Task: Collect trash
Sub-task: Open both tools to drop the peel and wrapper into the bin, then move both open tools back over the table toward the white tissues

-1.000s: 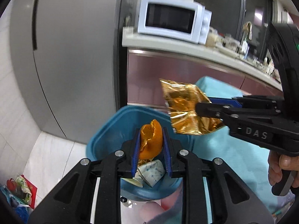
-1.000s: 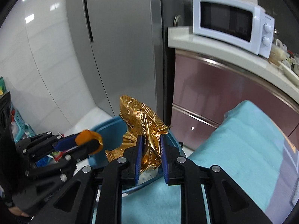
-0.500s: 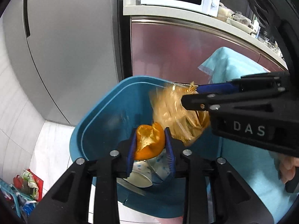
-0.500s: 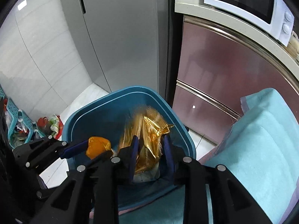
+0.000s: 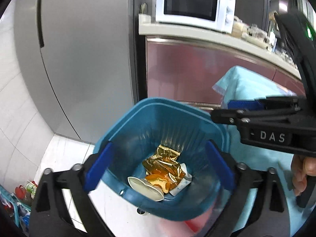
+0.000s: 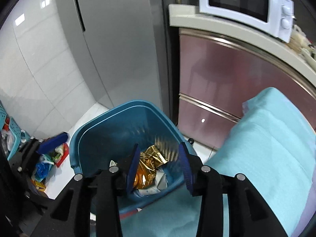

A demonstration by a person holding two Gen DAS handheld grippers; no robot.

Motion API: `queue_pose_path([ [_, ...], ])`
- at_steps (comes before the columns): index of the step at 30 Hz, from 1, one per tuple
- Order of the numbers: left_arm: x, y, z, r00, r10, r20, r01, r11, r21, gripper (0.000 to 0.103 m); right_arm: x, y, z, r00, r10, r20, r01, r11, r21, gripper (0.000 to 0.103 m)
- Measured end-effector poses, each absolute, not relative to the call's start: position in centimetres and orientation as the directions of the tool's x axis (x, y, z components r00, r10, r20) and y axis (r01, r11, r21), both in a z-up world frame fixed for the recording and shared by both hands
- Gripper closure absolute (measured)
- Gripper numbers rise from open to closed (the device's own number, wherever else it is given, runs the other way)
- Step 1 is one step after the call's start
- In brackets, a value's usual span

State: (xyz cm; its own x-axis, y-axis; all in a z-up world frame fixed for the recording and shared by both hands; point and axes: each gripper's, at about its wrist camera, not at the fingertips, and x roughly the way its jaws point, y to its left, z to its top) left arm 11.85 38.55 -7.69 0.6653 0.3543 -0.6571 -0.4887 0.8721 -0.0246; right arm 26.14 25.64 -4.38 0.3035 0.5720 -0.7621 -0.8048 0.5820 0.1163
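A blue trash bin (image 5: pixel 122 124) stands on the floor below both grippers; it also shows in the right wrist view (image 6: pixel 94 130). At its bottom lie a gold foil wrapper (image 5: pixel 165 163), an orange peel (image 5: pixel 158 181) and a white paper cup (image 5: pixel 144 187). The wrapper also shows in the right wrist view (image 6: pixel 148 165). My left gripper (image 5: pixel 158 167) is open and empty above the bin. My right gripper (image 6: pixel 159 169) is open and empty above the bin's right side; it also shows in the left wrist view (image 5: pixel 243 108).
A grey fridge (image 5: pixel 83 49) stands behind the bin. A counter with a white microwave (image 5: pixel 193 6) is at the back right. A table with a teal cloth (image 6: pixel 266 148) is on the right. A basket and bags lie on the floor at left (image 6: pixel 45 162).
Both grippers opened over the bin. The orange peel and the gold wrapper dropped from them and now lie at the bin's bottom.
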Motion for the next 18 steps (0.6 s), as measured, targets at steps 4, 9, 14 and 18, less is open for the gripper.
queue_pose_path([
  [4, 9.4, 37.0, -5.7, 0.701, 0.358, -0.616, -0.492, 0.869, -0.054, 0.006, 25.2, 22.6, -2.9, 0.337, 0.618, -0.710, -0.792, 0.594, 0.140, 0.048],
  [9, 5.8, 34.2, -3.3, 0.750, 0.371, -0.548, -0.499, 0.861, -0.101, 0.006, 23.1, 18.2, -0.3, 0.409, 0.663, -0.627, -0.784, 0.607, 0.130, 0.028],
  [14, 2.8, 31.1, -1.0, 0.804, 0.366, -0.469, -0.480, 0.865, -0.148, 0.006, 20.5, 13.6, 2.0, 0.498, 0.683, -0.534, -0.766, 0.635, 0.097, 0.013],
  [18, 0.6, 27.8, 0.7, 0.852, 0.341, -0.397, -0.432, 0.887, -0.166, 0.006, 18.2, 9.8, 3.1, 0.554, 0.687, -0.470, -0.750, 0.658, 0.076, 0.010],
])
